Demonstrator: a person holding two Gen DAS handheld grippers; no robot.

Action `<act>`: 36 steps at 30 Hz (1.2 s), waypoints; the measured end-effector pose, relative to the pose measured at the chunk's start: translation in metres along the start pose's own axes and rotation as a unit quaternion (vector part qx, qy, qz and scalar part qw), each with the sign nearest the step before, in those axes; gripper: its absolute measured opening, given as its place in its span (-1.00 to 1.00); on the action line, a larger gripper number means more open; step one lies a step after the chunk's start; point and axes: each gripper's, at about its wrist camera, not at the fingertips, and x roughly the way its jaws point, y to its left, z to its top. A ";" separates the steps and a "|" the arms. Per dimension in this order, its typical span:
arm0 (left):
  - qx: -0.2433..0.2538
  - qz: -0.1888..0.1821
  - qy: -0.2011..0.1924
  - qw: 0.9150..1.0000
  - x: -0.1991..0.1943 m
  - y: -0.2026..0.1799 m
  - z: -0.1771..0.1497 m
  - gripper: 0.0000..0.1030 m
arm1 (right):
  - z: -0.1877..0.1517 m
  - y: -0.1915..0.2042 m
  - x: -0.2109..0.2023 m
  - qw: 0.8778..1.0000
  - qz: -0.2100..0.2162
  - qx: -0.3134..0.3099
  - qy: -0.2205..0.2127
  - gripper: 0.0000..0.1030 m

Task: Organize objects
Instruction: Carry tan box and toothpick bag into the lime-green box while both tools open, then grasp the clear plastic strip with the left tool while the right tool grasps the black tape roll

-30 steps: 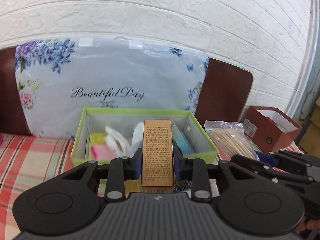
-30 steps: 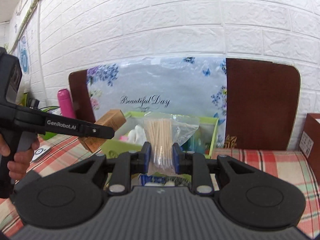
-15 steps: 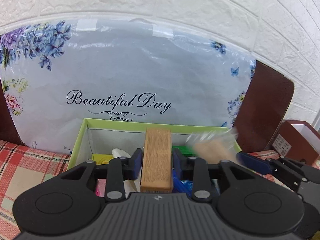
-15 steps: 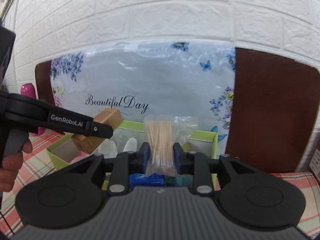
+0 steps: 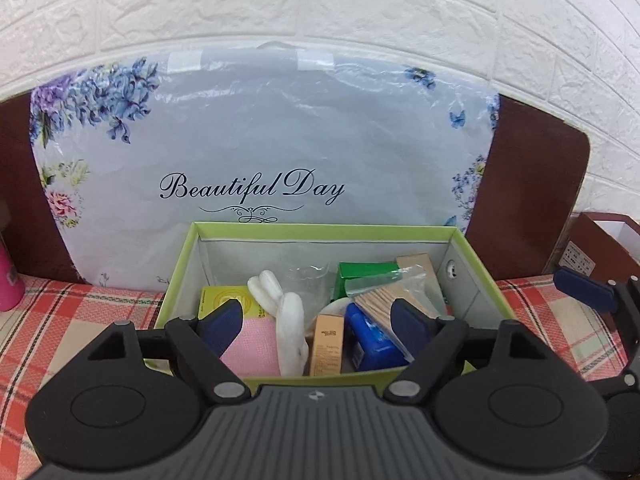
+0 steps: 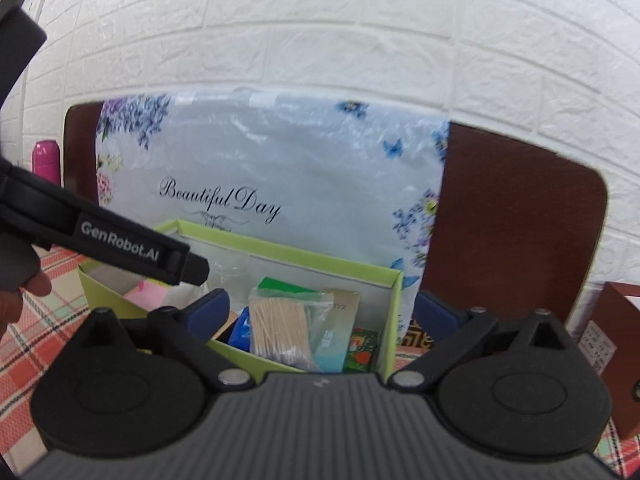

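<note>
Left tongs [image 5: 316, 320]: spread apart, holding nothing, poised over the green box [image 5: 324, 232] at lower centre of the left view. Right tongs [image 6: 320, 312]: likewise apart and empty, above the same box's right end. Inside the box, a small tan carton [image 5: 328, 346] stands upright at centre, beside a white rabbit figure [image 5: 290, 330]. A clear bag of wooden sticks [image 6: 280, 330] lies at the box's right end, atop a blue packet [image 5: 370, 338]. The box sits on the plaid-covered table [image 5: 60, 320], before a floral bag [image 5: 256, 148].
</note>
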 end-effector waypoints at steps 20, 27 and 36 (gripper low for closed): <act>-0.041 -0.016 0.019 0.999 -0.091 0.003 -0.099 0.65 | -0.056 -0.002 -0.134 0.998 0.030 0.047 0.021 1.00; -0.064 -0.009 0.076 0.995 -0.091 0.016 -0.146 0.65 | -0.107 0.020 -0.143 0.990 0.073 0.060 0.101 0.90; -0.068 -0.024 0.064 0.995 -0.090 0.018 -0.153 0.65 | -0.121 0.050 -0.137 0.984 0.114 0.020 0.135 0.42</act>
